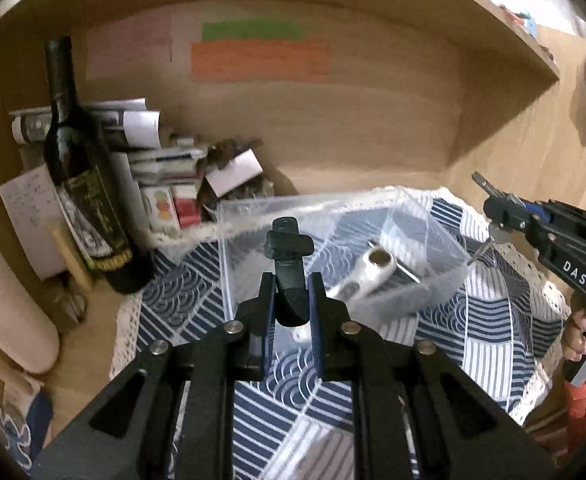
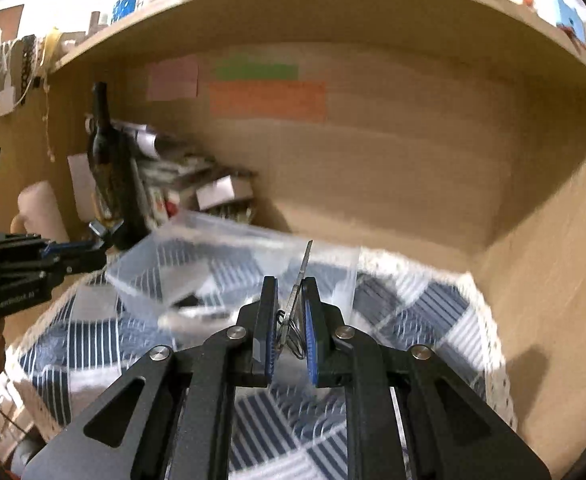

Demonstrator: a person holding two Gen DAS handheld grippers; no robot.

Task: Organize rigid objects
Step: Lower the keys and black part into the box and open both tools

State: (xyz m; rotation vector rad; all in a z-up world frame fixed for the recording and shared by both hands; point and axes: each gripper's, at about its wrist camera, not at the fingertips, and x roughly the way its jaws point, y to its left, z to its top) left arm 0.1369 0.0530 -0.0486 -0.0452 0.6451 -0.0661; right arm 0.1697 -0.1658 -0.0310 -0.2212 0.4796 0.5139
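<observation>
A clear plastic box (image 1: 253,220) sits on the blue-and-white patterned cloth (image 1: 473,320); a silver metal part (image 1: 367,274) lies inside it. My left gripper (image 1: 291,292) is shut on a black clip-like object (image 1: 289,252) and holds it over the box's near side. My right gripper (image 2: 291,300) is shut on a bunch of keys (image 2: 299,280), one key sticking up, just before the box (image 2: 197,248). It also shows in the left wrist view (image 1: 497,208), right of the box. The left gripper shows in the right wrist view (image 2: 101,236) at the box's left.
A dark wine bottle (image 1: 81,184) stands at the left by stacked papers and small boxes (image 1: 165,168). A beige object (image 1: 9,304) lies at far left. The wooden back wall (image 1: 333,120) carries coloured notes; a shelf (image 2: 333,8) hangs overhead.
</observation>
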